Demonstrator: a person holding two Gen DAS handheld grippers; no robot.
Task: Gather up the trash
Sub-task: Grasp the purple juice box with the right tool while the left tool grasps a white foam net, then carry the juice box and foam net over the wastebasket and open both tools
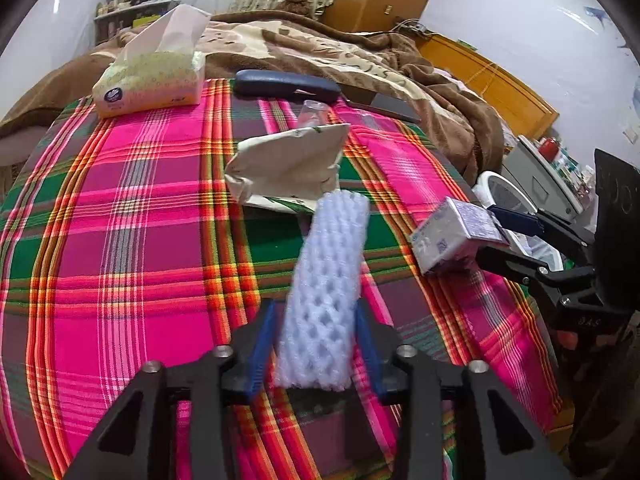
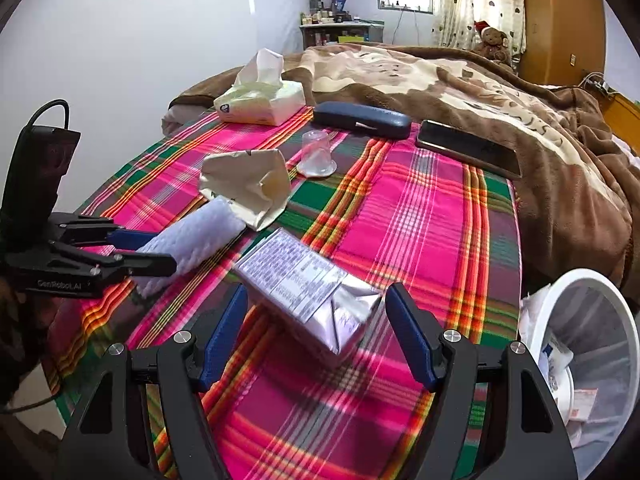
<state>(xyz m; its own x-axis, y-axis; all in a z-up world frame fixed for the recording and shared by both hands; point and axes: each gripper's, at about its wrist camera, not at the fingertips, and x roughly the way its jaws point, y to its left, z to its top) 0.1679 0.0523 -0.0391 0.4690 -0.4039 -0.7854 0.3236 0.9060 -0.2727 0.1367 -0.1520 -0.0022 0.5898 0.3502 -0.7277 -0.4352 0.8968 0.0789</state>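
My left gripper (image 1: 316, 340) is shut on a white foam fruit net (image 1: 326, 284), held above the plaid cloth (image 1: 132, 216); the net also shows in the right wrist view (image 2: 192, 240). My right gripper (image 2: 316, 320) has its jaws on either side of a silver drink carton (image 2: 308, 292), which also shows in the left wrist view (image 1: 456, 236); whether the jaws press it I cannot tell. A crumpled cream paper bag (image 1: 288, 164) (image 2: 248, 184) and an upturned clear plastic cup (image 2: 318, 154) lie further back on the cloth.
A tissue pack (image 1: 150, 80), a dark glasses case (image 2: 362, 119) and a phone (image 2: 468, 148) lie at the far edge. A brown blanket (image 2: 500, 92) covers the bed behind. A white waste bin (image 2: 592, 356) with trash stands low at the right.
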